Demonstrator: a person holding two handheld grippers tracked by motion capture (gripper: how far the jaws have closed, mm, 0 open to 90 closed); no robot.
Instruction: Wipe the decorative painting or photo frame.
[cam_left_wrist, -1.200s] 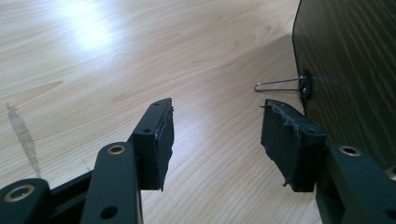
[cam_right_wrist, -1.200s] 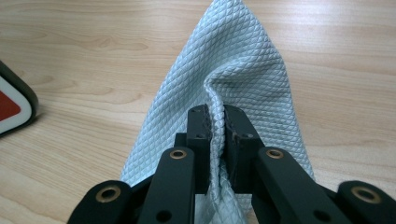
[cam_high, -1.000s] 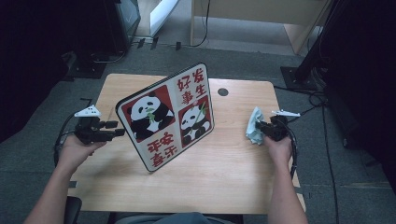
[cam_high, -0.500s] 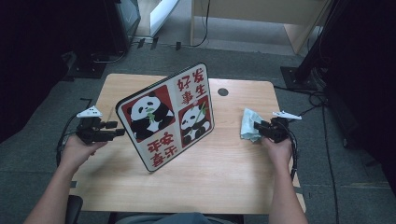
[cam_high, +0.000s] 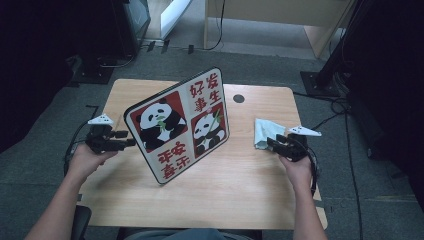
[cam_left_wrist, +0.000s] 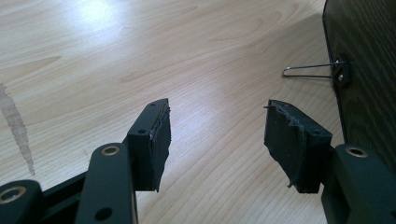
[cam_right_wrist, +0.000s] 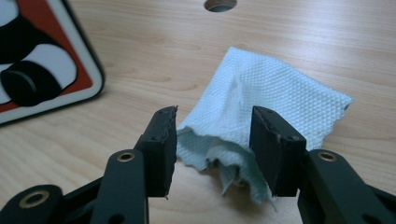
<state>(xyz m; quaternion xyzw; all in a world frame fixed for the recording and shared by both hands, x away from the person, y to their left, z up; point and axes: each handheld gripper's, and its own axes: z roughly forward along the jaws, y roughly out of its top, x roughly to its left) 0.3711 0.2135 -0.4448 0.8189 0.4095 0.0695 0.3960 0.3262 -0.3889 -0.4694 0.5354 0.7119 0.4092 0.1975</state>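
My right tongs (cam_right_wrist: 214, 135) are parted, jaws standing either side of the near edge of the pale blue paper towel (cam_right_wrist: 261, 107), not pinching it. The towel lies crumpled on the table (cam_high: 240, 175), right of the panda sign (cam_high: 180, 125). My left tongs (cam_left_wrist: 217, 135) gape wide over bare wood, gripping nothing, just beside the sign's dark back and its wire stand (cam_left_wrist: 308, 71).
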